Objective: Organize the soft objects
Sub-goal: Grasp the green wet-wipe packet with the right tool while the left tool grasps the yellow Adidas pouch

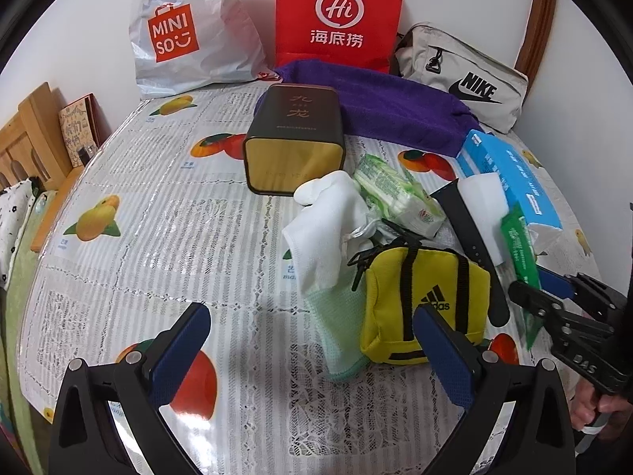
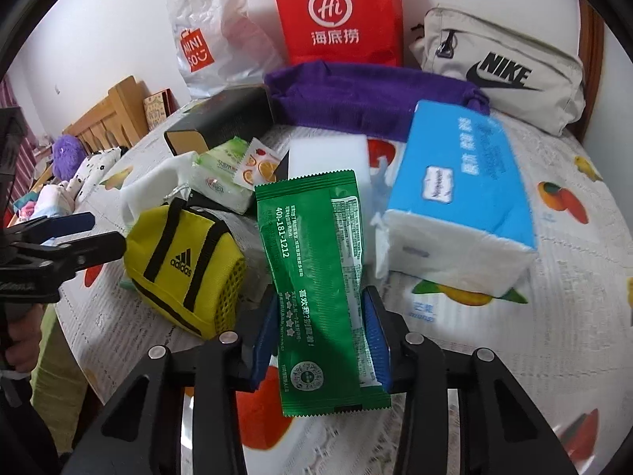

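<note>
At the far edge of the table (image 1: 130, 182), against the wall, stand a white MINISO bag (image 1: 190, 27) and a red paper bag (image 1: 340, 16); what either holds cannot be seen. A beige Nike pouch (image 1: 470, 79) lies zipped at the far right corner, with a purple towel (image 1: 379, 107) stretched in front of it. A dark tin (image 1: 292, 138) lies on its side before the towel, its gold end facing the near edge.

The soft things crowd the right half of the table: a white cloth (image 1: 324, 229), a green-and-white tissue pack (image 1: 395, 194), a yellow Adidas pouch (image 1: 419, 308) zipped shut on a pale green mesh cloth (image 1: 336, 336), a white sponge block (image 1: 486, 206) and a blue tissue pack (image 2: 463, 194).

The right tongs (image 2: 320, 336) are closed on the lower part of a green sachet (image 2: 320, 277), held above the table near its near edge, its length pointing at the far edge. The left tongs (image 1: 312, 340) hover wide open and empty over the near edge, the right pad just in front of the yellow pouch
</note>
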A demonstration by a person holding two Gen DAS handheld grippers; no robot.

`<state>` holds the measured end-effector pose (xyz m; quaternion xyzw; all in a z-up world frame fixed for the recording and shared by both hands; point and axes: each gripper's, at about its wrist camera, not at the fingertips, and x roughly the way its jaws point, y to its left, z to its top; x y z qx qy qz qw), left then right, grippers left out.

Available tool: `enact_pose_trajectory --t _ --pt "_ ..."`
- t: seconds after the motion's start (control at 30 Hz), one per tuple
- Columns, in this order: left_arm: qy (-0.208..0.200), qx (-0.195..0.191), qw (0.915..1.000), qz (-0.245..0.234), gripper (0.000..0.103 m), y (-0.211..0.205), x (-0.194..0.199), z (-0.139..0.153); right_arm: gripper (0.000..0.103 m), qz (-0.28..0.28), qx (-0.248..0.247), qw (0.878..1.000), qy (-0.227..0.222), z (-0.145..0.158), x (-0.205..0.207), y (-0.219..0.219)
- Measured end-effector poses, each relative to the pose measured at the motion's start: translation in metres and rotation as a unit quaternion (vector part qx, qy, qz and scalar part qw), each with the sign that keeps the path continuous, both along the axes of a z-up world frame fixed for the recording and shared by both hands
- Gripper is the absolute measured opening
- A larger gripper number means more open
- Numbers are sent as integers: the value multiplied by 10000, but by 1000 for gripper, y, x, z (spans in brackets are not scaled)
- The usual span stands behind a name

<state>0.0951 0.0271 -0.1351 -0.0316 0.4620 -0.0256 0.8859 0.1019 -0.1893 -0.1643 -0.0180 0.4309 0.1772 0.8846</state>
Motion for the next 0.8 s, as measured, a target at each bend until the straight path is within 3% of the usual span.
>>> enact_pose_trajectory --t 0.2,0.43,0.53,0.6,0.67,0.7,0.8 --pt "-34 -276 9990 -359 103 -15 2 0 41 -8 93 9999 -40 12 -12 -11" --pt "88 -209 9981 -573 103 -36 13 -14 41 -158 114 9998 -63 16 -23 -30" --pt "68 -321 9979 -567 88 -33 15 -21 41 -220 120 9997 -49 15 -25 -37" --pt "45 -441 9970 -636 63 -31 17 -24 41 -264 119 9996 -39 14 -26 -41" --pt "44 -596 9957 -709 53 -29 18 -28 41 -303 139 9994 -29 12 -25 -44" --pt "0 -666 9950 -749 42 -28 17 -27 41 -319 148 9994 -28 12 -25 -45" --pt "-71 -754 9936 -843 28 -25 14 -22 41 -367 196 9991 -26 12 -24 -48"
